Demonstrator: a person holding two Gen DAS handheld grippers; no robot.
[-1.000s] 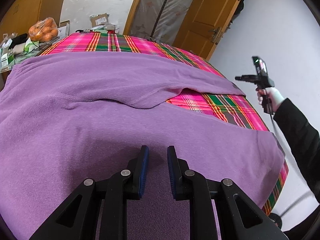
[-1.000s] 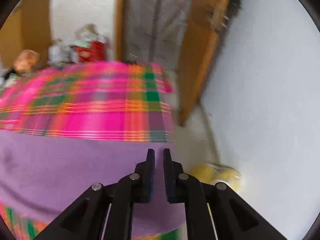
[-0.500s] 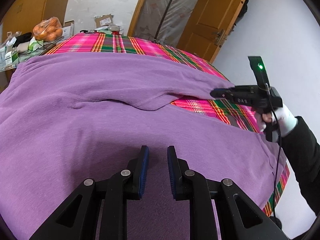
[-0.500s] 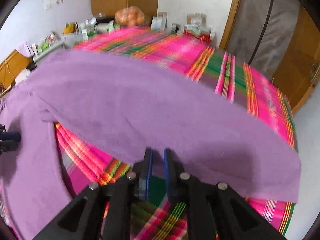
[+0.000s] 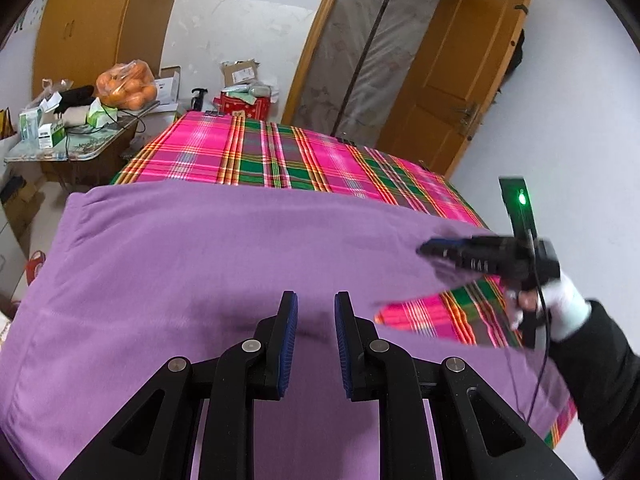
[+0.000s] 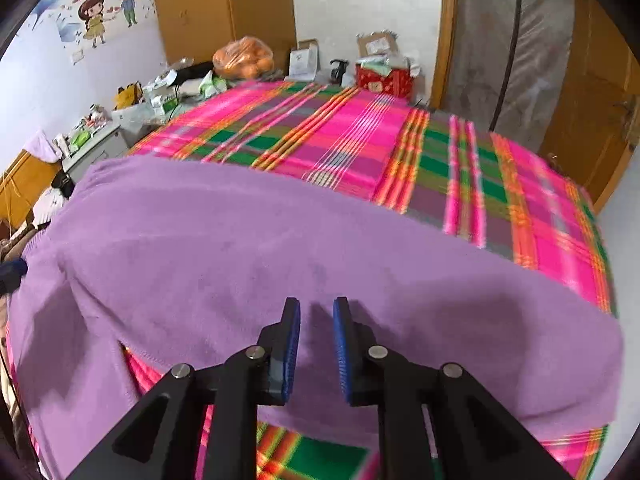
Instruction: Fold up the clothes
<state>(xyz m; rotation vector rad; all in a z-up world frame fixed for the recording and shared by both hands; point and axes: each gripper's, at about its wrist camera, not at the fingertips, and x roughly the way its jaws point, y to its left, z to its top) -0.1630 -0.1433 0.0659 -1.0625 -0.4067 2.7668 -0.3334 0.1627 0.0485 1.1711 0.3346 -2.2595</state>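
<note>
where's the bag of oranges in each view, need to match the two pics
Left wrist view: the bag of oranges sits upper left, on the cluttered side table beyond the plaid cover.
Right wrist view: the bag of oranges sits top centre-left, just past the cover's far edge.
Shared landmark: the red box, right of the oranges in both.

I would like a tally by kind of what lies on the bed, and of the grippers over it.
Purple fleece garment: 1
Pink and green plaid bedsheet: 1
Black two-finger grippers, left gripper and right gripper: 2
Total: 4
</note>
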